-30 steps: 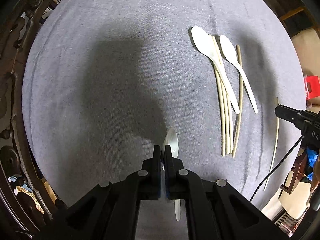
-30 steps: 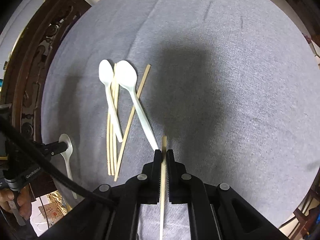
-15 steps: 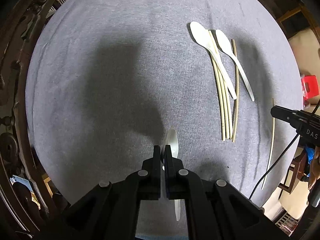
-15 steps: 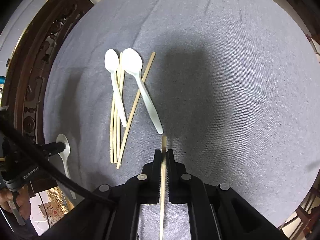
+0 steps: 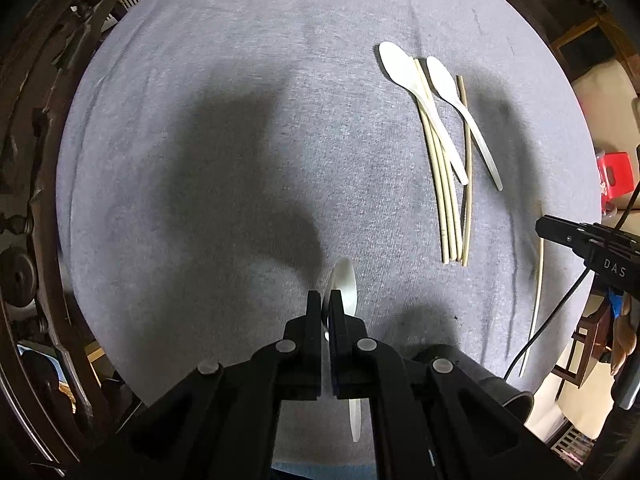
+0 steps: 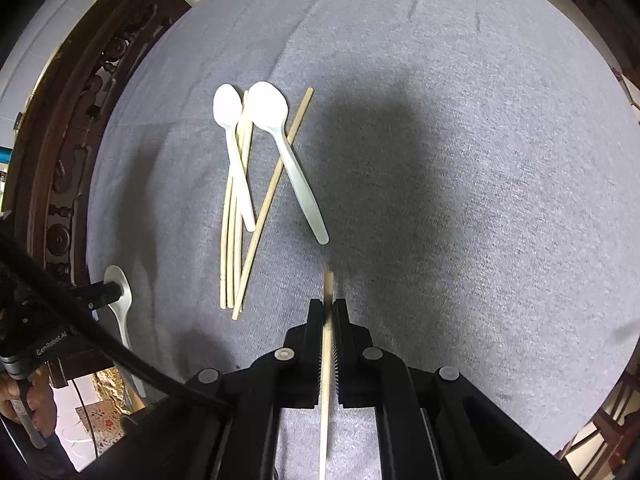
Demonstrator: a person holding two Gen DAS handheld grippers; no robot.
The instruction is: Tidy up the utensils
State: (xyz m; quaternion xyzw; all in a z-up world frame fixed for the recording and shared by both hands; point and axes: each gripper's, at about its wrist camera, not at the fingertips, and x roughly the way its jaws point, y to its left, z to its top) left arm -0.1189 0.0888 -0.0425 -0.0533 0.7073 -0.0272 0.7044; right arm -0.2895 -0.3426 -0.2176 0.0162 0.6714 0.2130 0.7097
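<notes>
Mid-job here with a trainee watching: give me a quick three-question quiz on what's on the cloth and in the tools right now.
1. True or false: the left tool is shut on a white spoon.
2. How many spoons lie in the pile on the grey cloth?
3. The right tool holds: A) a spoon B) a chopstick C) nothing.

Key: 1 true. 2 two, lying over several chopsticks. 3 B.
</notes>
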